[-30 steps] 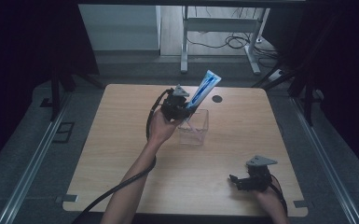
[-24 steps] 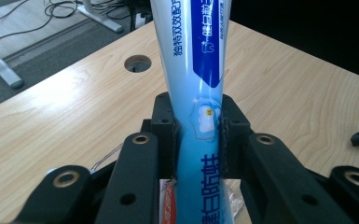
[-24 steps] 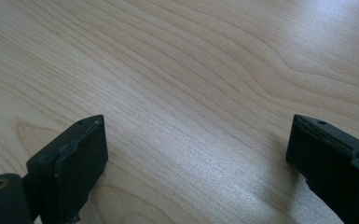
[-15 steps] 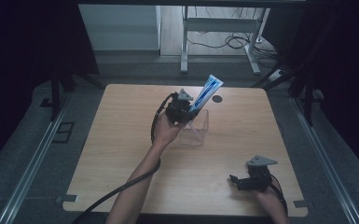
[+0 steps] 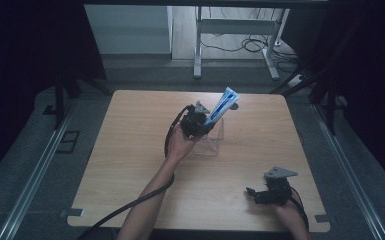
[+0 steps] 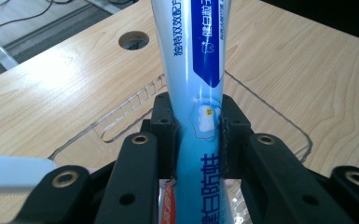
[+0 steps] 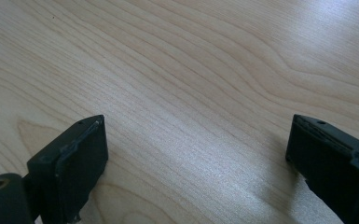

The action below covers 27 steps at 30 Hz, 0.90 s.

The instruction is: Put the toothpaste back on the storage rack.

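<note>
Half the toothpaste tube [image 6: 193, 93] cut off

Left gripper [image 5: 203, 121] clamped, right gripper [image 5: 258, 196] agape

Bare table [image 5: 130, 150] lies open all round; only the clear box [image 5: 215, 142] stands mid-table as an obstacle.

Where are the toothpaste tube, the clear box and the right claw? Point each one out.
toothpaste tube [image 6: 193, 60]: left gripper view, on its blue and white body above the jaws.
clear box [image 5: 217, 137]: high view, on its right wall.
right claw [image 7: 196, 163]: right gripper view, midway between its two open tips.
</note>
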### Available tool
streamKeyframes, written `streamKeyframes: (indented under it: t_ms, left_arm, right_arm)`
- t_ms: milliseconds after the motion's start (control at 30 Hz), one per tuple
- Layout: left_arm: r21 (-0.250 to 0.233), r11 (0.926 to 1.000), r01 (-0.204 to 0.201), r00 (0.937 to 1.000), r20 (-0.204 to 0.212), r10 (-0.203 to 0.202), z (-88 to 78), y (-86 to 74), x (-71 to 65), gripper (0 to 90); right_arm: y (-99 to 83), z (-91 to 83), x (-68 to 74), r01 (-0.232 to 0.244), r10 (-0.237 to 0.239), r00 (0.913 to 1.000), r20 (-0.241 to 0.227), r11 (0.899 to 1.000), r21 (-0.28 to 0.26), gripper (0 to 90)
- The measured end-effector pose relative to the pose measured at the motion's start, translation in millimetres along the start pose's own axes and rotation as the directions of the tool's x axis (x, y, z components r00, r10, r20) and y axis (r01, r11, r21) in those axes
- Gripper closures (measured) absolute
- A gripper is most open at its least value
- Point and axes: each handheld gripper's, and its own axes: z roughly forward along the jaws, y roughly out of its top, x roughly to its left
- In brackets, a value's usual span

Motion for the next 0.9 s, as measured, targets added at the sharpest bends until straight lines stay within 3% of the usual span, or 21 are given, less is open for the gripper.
streamKeyframes:
  t_ms: [367, 433, 800, 900]
  left_arm:
    - [0.032, 0.9994, -0.011, 0.9997, -0.023, 0.011, 7.8, -4.7, -1.2, 71.8]
    - [0.03, 0.9995, 0.0, 0.9999, -0.017, 0.001, 8.8, -5.8, -1.8, 71.7]
    - [0.07, 0.997, -0.033, 0.9992, -0.019, 0.035, 13.1, -7.2, -3.0, 70.6]
    - [0.067, 0.9975, -0.024, 0.9996, -0.016, 0.025, 13.8, -8.2, -3.2, 70.5]
  right_arm:
    - [-0.1, -0.1, -0.1, 0.0, 0.0, 1.0, -0.001, 1.0, -0.001, 5.4]
    - [-0.1, -0.1, -0.1, 0.0, 0.0, 1.0, -0.001, 1.0, -0.001, 5.5]
    - [-0.1, -0.1, -0.2, 0.0, 0.0, 1.0, -0.001, 1.0, -0.001, 5.5]
    - [-0.1, -0.2, -0.2, 0.0, 0.0, 1.0, -0.001, 1.0, -0.001, 5.5]
